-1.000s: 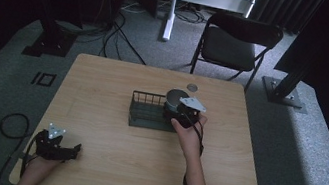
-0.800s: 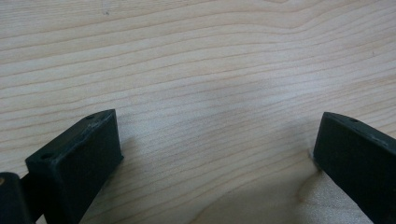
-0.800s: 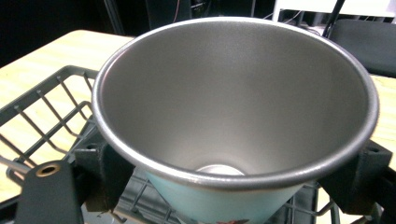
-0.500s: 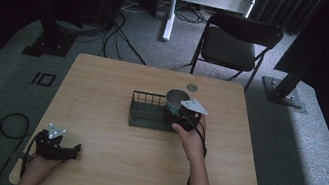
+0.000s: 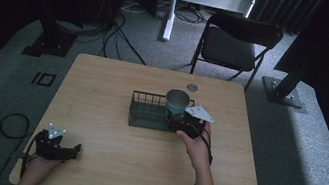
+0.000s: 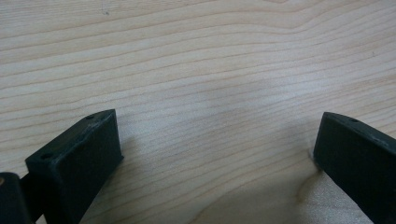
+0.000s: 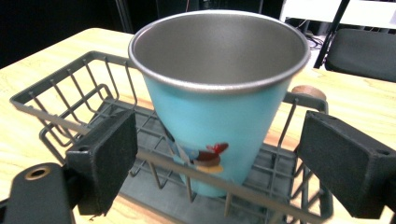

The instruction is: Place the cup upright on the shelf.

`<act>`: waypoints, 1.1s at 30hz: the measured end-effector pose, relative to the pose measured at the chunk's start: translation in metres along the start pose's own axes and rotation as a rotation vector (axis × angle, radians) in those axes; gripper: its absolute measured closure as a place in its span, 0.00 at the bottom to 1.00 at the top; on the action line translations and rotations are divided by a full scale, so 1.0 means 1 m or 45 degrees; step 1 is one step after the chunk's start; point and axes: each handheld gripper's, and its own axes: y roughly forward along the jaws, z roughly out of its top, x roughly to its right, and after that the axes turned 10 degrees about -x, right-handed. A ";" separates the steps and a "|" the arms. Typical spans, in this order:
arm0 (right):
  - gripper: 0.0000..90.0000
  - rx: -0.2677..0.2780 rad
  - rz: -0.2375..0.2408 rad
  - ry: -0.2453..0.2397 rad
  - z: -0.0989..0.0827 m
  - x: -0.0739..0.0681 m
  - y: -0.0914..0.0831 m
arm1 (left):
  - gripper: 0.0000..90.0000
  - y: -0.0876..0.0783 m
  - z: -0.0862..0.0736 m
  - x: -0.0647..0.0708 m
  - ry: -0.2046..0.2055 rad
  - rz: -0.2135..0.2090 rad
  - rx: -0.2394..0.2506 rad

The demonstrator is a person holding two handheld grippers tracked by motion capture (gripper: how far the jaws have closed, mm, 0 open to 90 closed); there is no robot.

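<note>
Right tongs (image 5: 181, 124) sit at the near right end of the wire basket (image 5: 146, 111), jaws spread wide and holding nothing. In the right gripper view the two black pads stand apart on either side of the blue metal cup (image 7: 218, 93), with the basket's front rail (image 7: 196, 170) running between them and the cup. The cup stands upright inside the basket, at its right end, open mouth up, steel inside, a small cartoon print low on its blue wall. From the high view the cup (image 5: 177, 102) rises above the basket rim, just beyond the right tongs; whether the pads touch it, I cannot tell. Over at the near left corner of the counter (image 5: 114, 79), the left tongs (image 5: 72, 150) rest low by the edge, well apart from the basket. The left gripper view has its jaws wide apart over bare wood grain, nothing between them. A small round disc (image 5: 192, 87) lies on the counter behind the basket.
</note>
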 end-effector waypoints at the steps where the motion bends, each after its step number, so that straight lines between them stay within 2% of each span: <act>1: 0.13 0.000 0.007 0.003 -0.001 0.001 -0.002 | 0.02 0.000 0.000 0.000 0.000 0.000 -0.001; 11: 0.13 0.024 0.014 0.002 -0.009 0.003 -0.013 | 0.02 0.000 0.000 0.000 0.000 0.001 0.001; 15: 0.13 0.011 0.003 -0.013 -0.016 0.005 -0.015 | 0.02 0.000 0.000 0.000 0.000 0.001 0.001; 24: 0.13 -0.015 -0.010 0.004 -0.033 0.014 -0.019 | 0.02 0.000 0.000 0.000 0.000 0.001 0.001; 33: 0.13 -0.048 -0.019 -0.010 -0.050 0.023 -0.027 | 0.02 0.000 0.000 0.000 0.001 0.001 -0.001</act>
